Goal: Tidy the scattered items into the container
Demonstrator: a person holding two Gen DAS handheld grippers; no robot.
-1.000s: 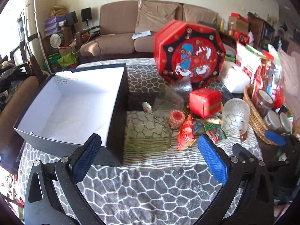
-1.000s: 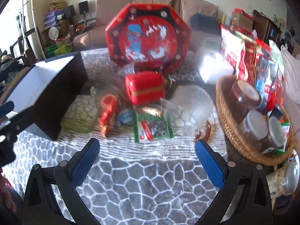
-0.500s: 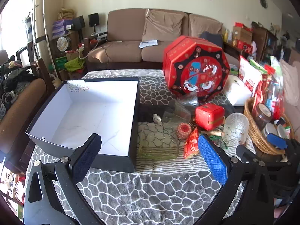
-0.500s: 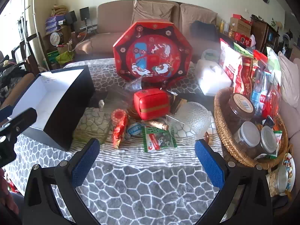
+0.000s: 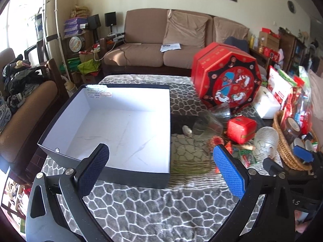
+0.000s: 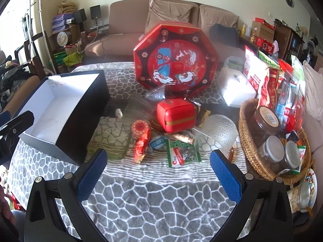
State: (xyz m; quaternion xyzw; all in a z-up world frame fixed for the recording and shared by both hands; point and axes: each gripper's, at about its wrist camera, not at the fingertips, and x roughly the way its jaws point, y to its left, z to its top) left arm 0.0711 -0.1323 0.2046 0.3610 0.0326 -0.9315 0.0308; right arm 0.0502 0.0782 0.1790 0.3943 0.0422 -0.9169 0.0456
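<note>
An empty black box with a white inside (image 5: 121, 125) (image 6: 60, 109) stands on the left of the table. Right of it lies a heap: a small red tin (image 6: 176, 115) (image 5: 241, 129), a green snack packet (image 6: 181, 153), a red candy packet (image 6: 142, 143), a clear glass plate (image 6: 110, 139) (image 5: 189, 157), a frosted glass bowl (image 6: 219, 133) (image 5: 265, 141) and a tipped clear glass (image 5: 208, 124). My left gripper (image 5: 161, 169) is open and empty, above the box's near right corner. My right gripper (image 6: 159, 173) is open and empty, in front of the heap.
A big red octagonal tin (image 6: 175, 58) stands on edge behind the heap. A wicker basket (image 6: 248, 153) with jars and snack bags fills the right side. A white container (image 6: 236, 88) sits behind it. A sofa (image 5: 181, 46) stands beyond the table.
Both grippers have pulled back and risen, so more of the table and room shows. The items on the table have not moved.
</note>
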